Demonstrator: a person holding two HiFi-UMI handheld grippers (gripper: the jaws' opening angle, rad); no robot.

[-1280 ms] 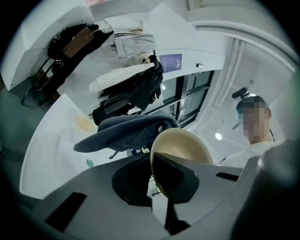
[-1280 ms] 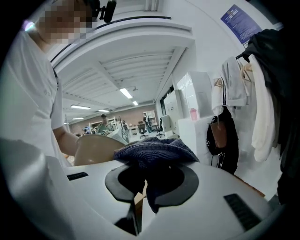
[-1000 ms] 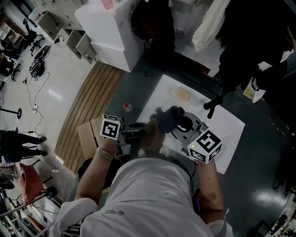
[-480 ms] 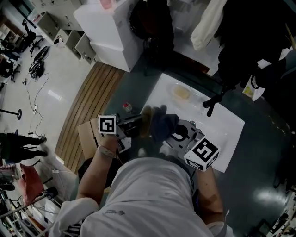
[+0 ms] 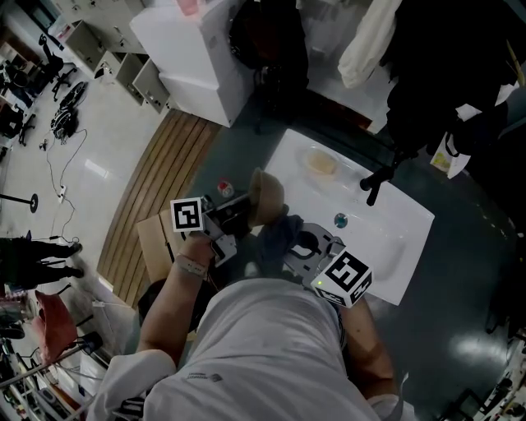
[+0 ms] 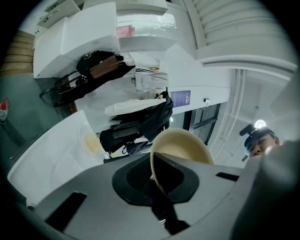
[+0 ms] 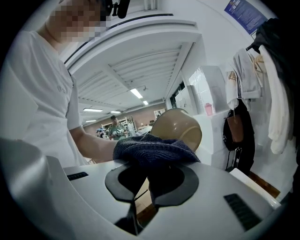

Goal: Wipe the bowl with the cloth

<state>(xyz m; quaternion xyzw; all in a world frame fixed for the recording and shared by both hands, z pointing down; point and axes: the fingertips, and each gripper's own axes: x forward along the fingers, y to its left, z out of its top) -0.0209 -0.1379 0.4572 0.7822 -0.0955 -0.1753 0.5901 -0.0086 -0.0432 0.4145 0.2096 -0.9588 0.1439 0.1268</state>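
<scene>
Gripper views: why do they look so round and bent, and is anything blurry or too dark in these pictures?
Left gripper view: wide-angle bending curves straight lines, the corners go black, and the bowl is sharp. Right gripper view: same curving; the cloth is crisp, and the ceiling lights glare. Head view: dim overall, with shine on the floor.

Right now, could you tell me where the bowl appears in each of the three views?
Head view: bowl at centre, just above the cloth.
Left gripper view: lower centre, rim clamped in the left gripper.
Right gripper view: centre, behind the cloth.
Shared landmark: white cabinet with a pink item on top.
</scene>
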